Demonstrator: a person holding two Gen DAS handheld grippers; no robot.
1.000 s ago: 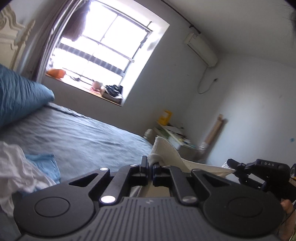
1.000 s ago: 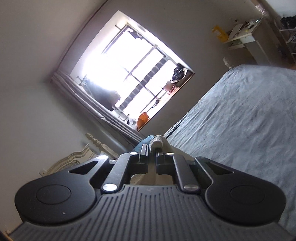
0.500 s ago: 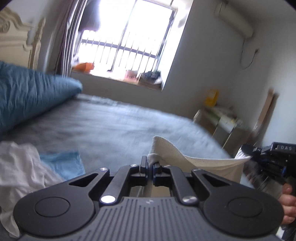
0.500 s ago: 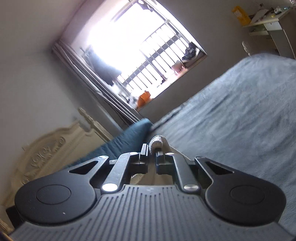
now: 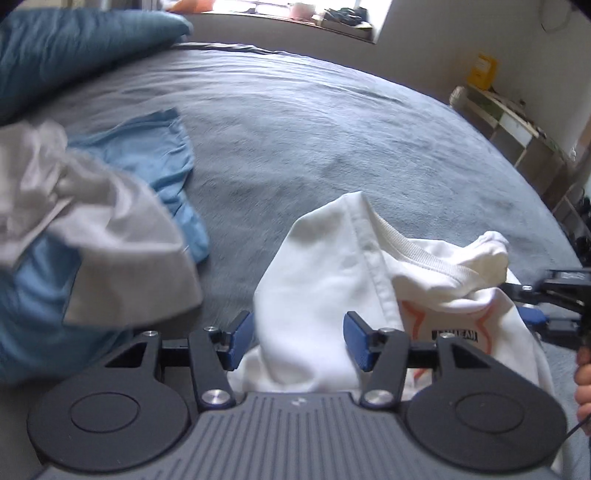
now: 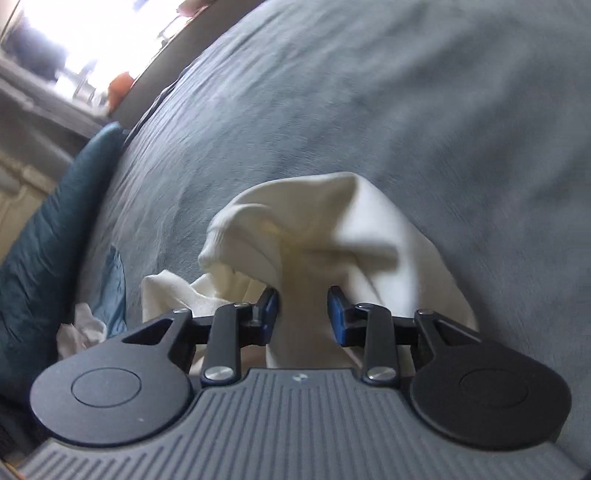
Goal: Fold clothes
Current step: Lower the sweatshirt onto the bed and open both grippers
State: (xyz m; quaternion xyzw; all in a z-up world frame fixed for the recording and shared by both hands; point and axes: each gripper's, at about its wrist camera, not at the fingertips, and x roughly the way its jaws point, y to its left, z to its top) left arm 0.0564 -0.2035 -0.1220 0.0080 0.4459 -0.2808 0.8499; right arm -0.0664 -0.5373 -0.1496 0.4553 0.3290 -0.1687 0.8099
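Observation:
A white T-shirt [image 5: 325, 266] with a ribbed collar and an orange and black print lies bunched on the grey bed sheet [image 5: 332, 129]. My left gripper [image 5: 297, 341] points down at it, its jaws opening. A fold of the shirt stands loose between the blue pads [image 5: 240, 339]. In the right wrist view the same white T-shirt [image 6: 332, 221] rises in a hump over my right gripper [image 6: 303, 312]. Its jaws are opening too, with cloth between the pads [image 6: 336, 314]. The right gripper [image 5: 543, 295] also shows at the far right of the left wrist view, held by a hand [image 5: 585, 384].
A light blue garment [image 5: 147, 147] and a pale grey one [image 5: 110, 240] lie crumpled to the left. A dark blue pillow [image 5: 55, 48] sits at the bed's head. A low shelf [image 5: 517, 125] stands beyond the bed's right edge, and the window sill [image 5: 332, 22] runs behind.
Both grippers came down from facing the window and walls to facing the bed. Their jaws, shut on the shirt's edge before, have parted, and the shirt has sunk onto the sheet.

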